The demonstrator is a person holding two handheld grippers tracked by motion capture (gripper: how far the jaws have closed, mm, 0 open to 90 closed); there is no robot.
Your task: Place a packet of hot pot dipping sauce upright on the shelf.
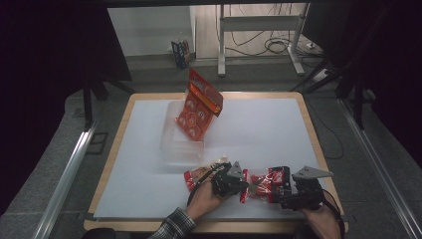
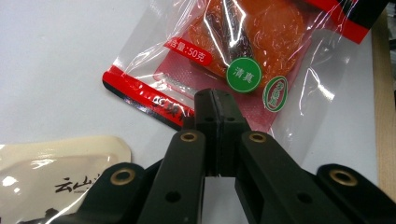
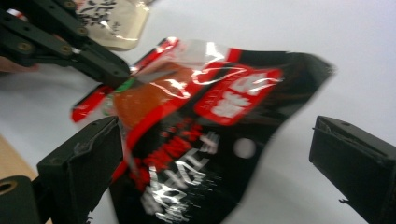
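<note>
Packet: red-and-black snack packet [image 1: 263,184] lies near the front edge of the tabletop [image 1: 259,129], between the two hands — in the left gripper view [image 2: 261,56] its clear window shows orange slices and two round stickers.

Left gripper: left gripper [image 1: 238,180] has its jaws pressed together at the packet's sealed edge [image 2: 154,105]; the same tips show in the right gripper view, meeting that red-striped end. Whether film is actually pinched between them I cannot tell, though the tips sit right at the seal, which reads as pinning or nipping that end.

Right gripper: right gripper [image 1: 281,191] has its jaws spread wide, one on each side of the packet's black printed end [image 3: 196,154], neither pad pressing on it — likely lined up to close on that end while the other side is steadied.

Why two ends: a floppy film packet buckles if taken from one side alone, so a hold at each end would keep it flat for lifting.

Second packet: cream-and-red packet [image 1: 201,174] lies just beside the left hand [image 1: 204,199], seemingly waiting its turn.

Tray: clear plastic tray [image 1: 171,144] sits farther back on the tabletop, well apart from the hands, with an orange multi-pack [image 1: 199,107] propped upright in it — probably where the packets are meant to go.
</note>
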